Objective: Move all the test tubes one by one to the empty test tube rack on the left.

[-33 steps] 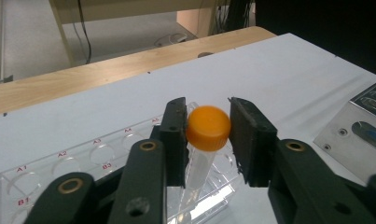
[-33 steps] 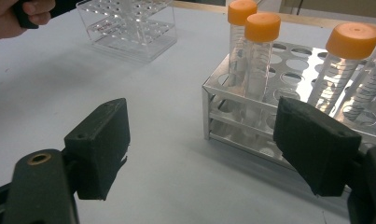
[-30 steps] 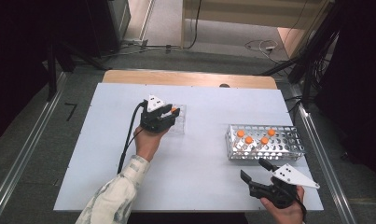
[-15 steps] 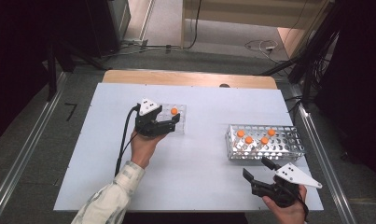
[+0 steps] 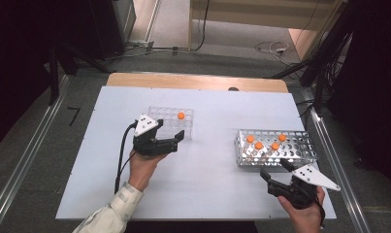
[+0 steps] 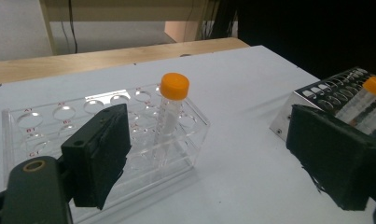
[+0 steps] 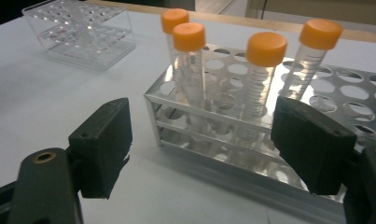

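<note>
My left gripper (image 5: 176, 141) sits just in front of the clear plastic rack (image 5: 160, 116) on the white desk (image 5: 207, 184), jaws released and wide apart with nothing between them; they have just been opening. The orange-capped tube (image 6: 169, 116) I was working with stands upright in a hole near the rack's right end, and in my left gripper view it rises between my two jaws but farther off, touching neither. A second ago my left jaws were up against that tube at the rack; since then my left hand (image 5: 143, 167) has drawn back toward me and the tube is left standing alone in the rack. My right gripper (image 5: 275, 177) has stayed where it was, near the desk's front right corner, just short of the metal rack (image 5: 300, 145), its jaws also released and empty. In my right gripper view that metal rack lies straight ahead between the jaws, carrying four orange-capped tubes (image 7: 258, 84) that stand upright in its nearer rows, three close together at one end and one a little apart, with the rest of its holes open. The clear rack holds the single tube, and its other lettered holes stand open. The two racks are well apart, clear one to my left, metal one to my right.
</note>
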`<state>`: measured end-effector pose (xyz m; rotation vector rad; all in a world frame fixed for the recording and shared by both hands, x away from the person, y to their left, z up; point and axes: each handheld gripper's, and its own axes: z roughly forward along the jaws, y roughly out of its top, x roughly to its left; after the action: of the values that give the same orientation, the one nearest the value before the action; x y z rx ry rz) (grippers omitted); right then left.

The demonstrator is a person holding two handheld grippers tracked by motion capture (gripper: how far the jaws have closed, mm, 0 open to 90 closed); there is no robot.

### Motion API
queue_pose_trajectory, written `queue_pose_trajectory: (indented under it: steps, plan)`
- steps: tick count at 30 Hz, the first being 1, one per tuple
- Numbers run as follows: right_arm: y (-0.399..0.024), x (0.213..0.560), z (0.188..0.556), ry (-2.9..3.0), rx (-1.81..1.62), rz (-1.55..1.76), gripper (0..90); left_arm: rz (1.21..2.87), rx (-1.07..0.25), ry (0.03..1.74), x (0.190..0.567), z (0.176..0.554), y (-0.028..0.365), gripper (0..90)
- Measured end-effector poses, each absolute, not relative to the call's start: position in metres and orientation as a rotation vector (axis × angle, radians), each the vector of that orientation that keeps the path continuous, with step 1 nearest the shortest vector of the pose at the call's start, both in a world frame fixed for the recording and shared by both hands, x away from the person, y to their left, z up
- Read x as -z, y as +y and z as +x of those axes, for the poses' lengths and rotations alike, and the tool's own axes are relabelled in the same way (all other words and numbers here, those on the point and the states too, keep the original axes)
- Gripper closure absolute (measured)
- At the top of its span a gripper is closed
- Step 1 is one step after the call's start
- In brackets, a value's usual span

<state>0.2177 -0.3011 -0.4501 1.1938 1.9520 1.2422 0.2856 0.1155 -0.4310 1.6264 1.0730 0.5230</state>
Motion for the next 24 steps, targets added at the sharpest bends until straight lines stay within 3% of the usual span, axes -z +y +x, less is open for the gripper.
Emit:
queue_pose_trajectory:
  steps: [5,14,24]
  plan:
    - [-0.307,0.451,0.229,1.916,-1.214,1.223,26.2,1.628,-0.512,1.053,0.432,0.273,0.117,11.6]
    - [-0.310,0.459,0.252,1.876,-1.165,1.228,49.8,1.639,-0.506,1.054,0.438,0.262,0.119,11.6]
    - [-0.306,0.463,0.264,1.897,-1.178,1.219,62.4,1.646,-0.512,1.074,0.444,0.261,0.125,11.6]
